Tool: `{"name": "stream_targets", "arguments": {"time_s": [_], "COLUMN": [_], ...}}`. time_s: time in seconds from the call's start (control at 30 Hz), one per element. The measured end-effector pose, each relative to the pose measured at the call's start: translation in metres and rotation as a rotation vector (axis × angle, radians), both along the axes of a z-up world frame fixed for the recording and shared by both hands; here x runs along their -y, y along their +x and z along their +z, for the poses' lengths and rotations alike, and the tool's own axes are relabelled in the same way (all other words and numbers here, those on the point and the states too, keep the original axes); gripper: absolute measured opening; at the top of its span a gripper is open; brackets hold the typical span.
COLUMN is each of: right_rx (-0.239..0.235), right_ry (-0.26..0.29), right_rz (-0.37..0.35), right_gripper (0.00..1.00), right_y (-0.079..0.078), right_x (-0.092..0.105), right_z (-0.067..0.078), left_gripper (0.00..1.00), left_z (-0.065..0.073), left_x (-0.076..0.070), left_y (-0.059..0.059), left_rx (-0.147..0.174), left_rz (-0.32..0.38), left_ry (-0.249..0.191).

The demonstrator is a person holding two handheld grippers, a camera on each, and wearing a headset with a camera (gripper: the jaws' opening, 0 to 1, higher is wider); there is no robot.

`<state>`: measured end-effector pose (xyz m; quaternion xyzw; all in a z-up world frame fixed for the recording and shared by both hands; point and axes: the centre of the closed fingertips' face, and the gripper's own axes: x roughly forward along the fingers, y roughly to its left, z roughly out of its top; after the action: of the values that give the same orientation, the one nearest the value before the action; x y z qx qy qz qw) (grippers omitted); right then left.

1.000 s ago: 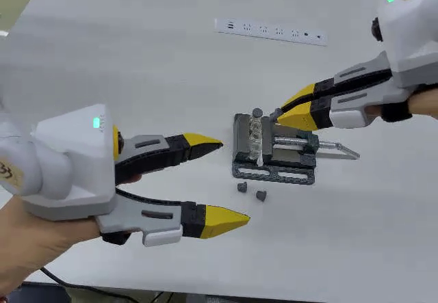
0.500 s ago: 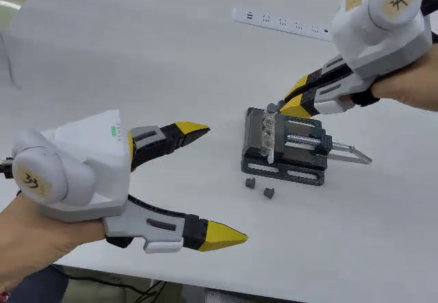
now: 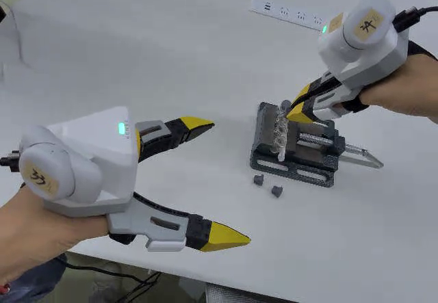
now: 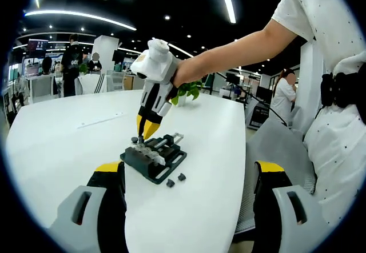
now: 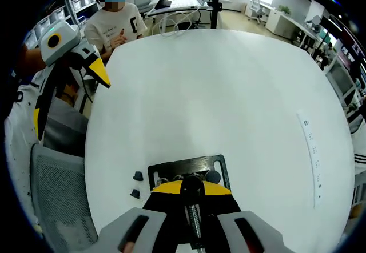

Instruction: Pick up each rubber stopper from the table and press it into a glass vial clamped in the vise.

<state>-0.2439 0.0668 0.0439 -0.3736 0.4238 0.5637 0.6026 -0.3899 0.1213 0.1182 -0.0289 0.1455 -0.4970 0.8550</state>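
Stopper (image 5: 193,185) seated?
Not quite, I'd judge. The right gripper (image 3: 295,111) is clenched on it, atop a vial (image 3: 279,135) in the vise (image 3: 291,167). Press straight down, no tilt.
Left gripper (image 3: 227,179)?
Spread wide, empty, at the tabletop's (image 3: 171,57) near edge. Two stoppers (image 3: 258,179) lie beside the vise.

"33": left gripper (image 3: 226,180); "34": right gripper (image 3: 290,111)

White left tool (image 3: 230,179), yellow-tipped black jaws
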Motion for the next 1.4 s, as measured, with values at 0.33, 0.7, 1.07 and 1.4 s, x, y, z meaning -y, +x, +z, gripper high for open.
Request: {"name": "stream_targets", "arguments": {"time_s": [0.33,0.7,1.07,1.4], "right_rx": [-0.008,0.001,0.004,-0.001], "right_ry": [-0.016,-0.040,-0.051,-0.063], "right_rz": [-0.003,0.016,0.016,0.015], "right_gripper": [0.05,0.05,0.05,0.05], "right_y": [-0.001,-0.001,-0.001,0.004], "right_x": [-0.001,-0.001,-0.002,-0.002], "right_z": [-0.003,-0.007,-0.011,-0.014], "left_gripper": [0.93,0.92,0.92,0.92], "left_z": [0.000,0.001,0.001,0.001], "left_x": [-0.001,-0.001,-0.003,-0.004], "left_y": [0.000,-0.001,0.000,0.005], "left_rx": [-0.001,-0.001,-0.001,0.001], "left_rz": [-0.002,-0.004,-0.004,0.000], "left_ry": [-0.007,-0.014,-0.016,-0.020]}}
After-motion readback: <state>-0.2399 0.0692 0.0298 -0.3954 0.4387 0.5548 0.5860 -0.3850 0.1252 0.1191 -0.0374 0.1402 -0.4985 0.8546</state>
